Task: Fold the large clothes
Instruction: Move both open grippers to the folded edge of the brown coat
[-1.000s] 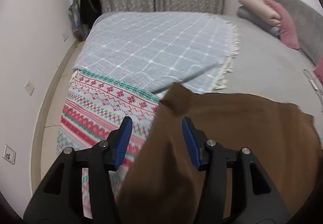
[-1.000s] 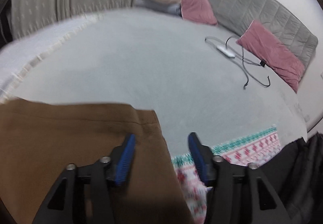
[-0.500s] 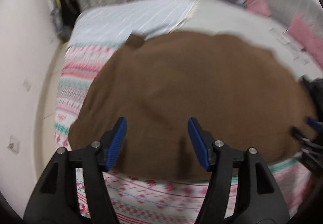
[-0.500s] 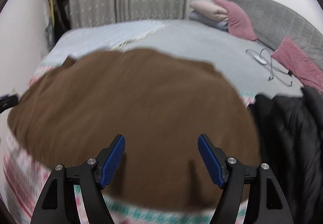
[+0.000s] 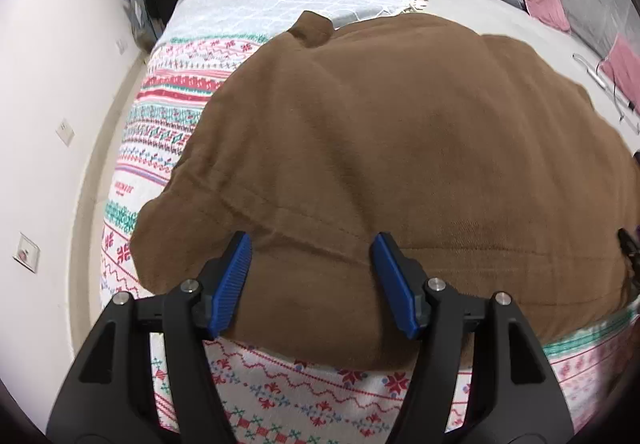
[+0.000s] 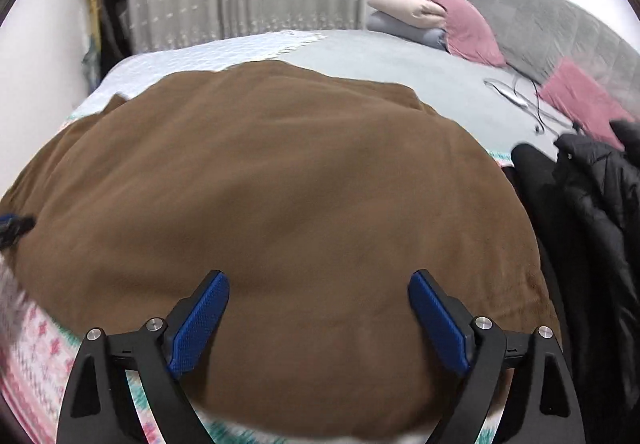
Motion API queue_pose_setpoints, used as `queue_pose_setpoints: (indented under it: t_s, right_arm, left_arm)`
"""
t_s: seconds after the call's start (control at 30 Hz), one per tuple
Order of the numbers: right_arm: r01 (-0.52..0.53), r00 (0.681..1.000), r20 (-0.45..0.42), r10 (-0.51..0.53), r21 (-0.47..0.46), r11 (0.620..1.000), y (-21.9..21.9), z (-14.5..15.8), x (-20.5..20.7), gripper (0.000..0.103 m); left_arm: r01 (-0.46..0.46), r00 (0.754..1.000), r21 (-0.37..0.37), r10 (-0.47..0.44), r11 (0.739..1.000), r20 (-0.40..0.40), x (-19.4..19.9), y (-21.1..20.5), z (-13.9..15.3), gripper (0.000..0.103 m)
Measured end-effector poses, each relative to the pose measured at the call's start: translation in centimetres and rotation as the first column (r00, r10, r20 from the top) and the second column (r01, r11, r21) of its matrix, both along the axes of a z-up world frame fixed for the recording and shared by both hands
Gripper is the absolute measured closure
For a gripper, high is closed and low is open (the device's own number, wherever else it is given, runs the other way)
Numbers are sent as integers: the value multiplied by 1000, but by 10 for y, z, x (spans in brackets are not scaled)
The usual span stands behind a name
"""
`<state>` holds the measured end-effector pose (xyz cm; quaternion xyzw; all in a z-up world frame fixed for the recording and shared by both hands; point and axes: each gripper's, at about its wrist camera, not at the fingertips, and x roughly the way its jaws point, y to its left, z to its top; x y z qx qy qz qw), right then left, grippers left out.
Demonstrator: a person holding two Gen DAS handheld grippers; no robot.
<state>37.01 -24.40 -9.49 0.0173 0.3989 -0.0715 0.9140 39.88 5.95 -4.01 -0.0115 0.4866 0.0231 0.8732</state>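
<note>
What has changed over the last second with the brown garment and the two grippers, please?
Both grippers drew back towards the near edge of the bed, so the brown garment now shows whole, spread flat on the patterned blanket. The left gripper opened a little wider; the right gripper is opening, with cloth below its fingers, not pinched. The pillows, cable and black jacket stayed put.

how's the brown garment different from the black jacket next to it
The brown garment is spread broad and fairly smooth, while the black jacket lies bunched in a heap. The brown garment looks like plain, matte cloth; the black jacket is quilted and slightly shiny. The brown garment sits under both open grippers, left and right, whose jaws are opening with nothing pinched; the black jacket lies off to the side. Both rest on the bed.
</note>
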Motion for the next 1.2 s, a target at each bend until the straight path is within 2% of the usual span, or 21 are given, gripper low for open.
queue_pose_setpoints:
  t_s: [0.07, 0.13, 0.17, 0.2, 0.27, 0.3, 0.37, 0.43, 0.47, 0.53, 0.6, 0.67, 0.7, 0.8, 0.87, 0.97, 1.07, 1.13, 1.2]
  right_arm:
    - [27, 1000, -5, -27, 44, 999, -12, -3, 3, 11]
    - [43, 999, -16, -42, 55, 998, -14, 5, 0, 12]
    - [43, 999, -17, -42, 60, 997, -15, 13, -4, 12]
    - [42, 999, -5, -42, 68, 997, -15, 21, -9, 12]
    - [56, 998, 17, -58, 91, 994, -22, 37, -24, 12]
    - [59, 998, 13, -61, 103, 993, -24, 42, -31, 12]
    - [69, 997, -33, -66, 119, 990, -31, 46, -45, 13]
    - [109, 993, -66, -100, 146, 983, -42, 46, -54, 22]
    - [129, 989, -93, -115, 166, 978, -50, 44, -54, 26]
    - [164, 982, -125, -142, 186, 969, -62, 41, -56, 45]
    - [152, 980, -148, -129, 154, 976, -64, 36, -54, 53]
    - [136, 980, -161, -118, 109, 985, -61, 23, -46, 56]
    - [125, 981, -162, -111, 77, 989, -57, 16, -43, 57]
    - [111, 984, -138, -113, -21, 994, -47, 8, -39, 58]
    - [123, 984, -126, -126, -32, 992, -48, 7, -38, 60]
    - [100, 987, -116, -107, -63, 993, -46, 2, -37, 60]
    - [108, 987, -113, -113, -54, 993, -44, 4, -41, 60]
    - [123, 986, -105, -127, -48, 991, -47, 8, -43, 60]
    - [142, 985, -90, -148, -73, 987, -42, 18, -50, 60]
  left_arm:
    - [-45, 999, -61, 46, 997, 13, -1, 15, 15, 40]
    - [-81, 994, -68, 85, 994, 65, -1, 32, 29, 39]
    - [-91, 992, -56, 95, 994, 77, 2, 40, 32, 33]
    - [-103, 992, -49, 106, 993, 64, 5, 47, 28, 28]
    - [-124, 992, -50, 124, 991, 13, 8, 57, 14, 28]
    - [-126, 992, -57, 125, 990, -17, 9, 62, 4, 28]
    - [-121, 992, -91, 119, 988, -28, 10, 68, 0, 28]
    - [-140, 990, -148, 137, 979, -30, 9, 76, 1, 34]
    - [-138, 990, -180, 133, 974, -41, 8, 78, -1, 45]
    - [-136, 990, -184, 129, 973, -49, 6, 76, -4, 47]
    - [-114, 993, -159, 108, 981, -43, 7, 71, -4, 59]
    - [-112, 993, -150, 107, 982, -40, 8, 67, -5, 71]
    - [-119, 993, -154, 114, 981, -41, 7, 66, -5, 73]
    - [-134, 991, -156, 129, 979, -43, 5, 70, -5, 74]
    - [-133, 991, -151, 128, 979, -43, 1, 70, -8, 74]
    - [-119, 992, -96, 115, 988, -43, 0, 63, -12, 74]
    - [-137, 990, -91, 133, 986, -51, -1, 62, -12, 73]
    - [-141, 989, -88, 137, 986, -53, -1, 61, -10, 71]
    - [-122, 992, -47, 120, 991, -37, -2, 57, -5, 65]
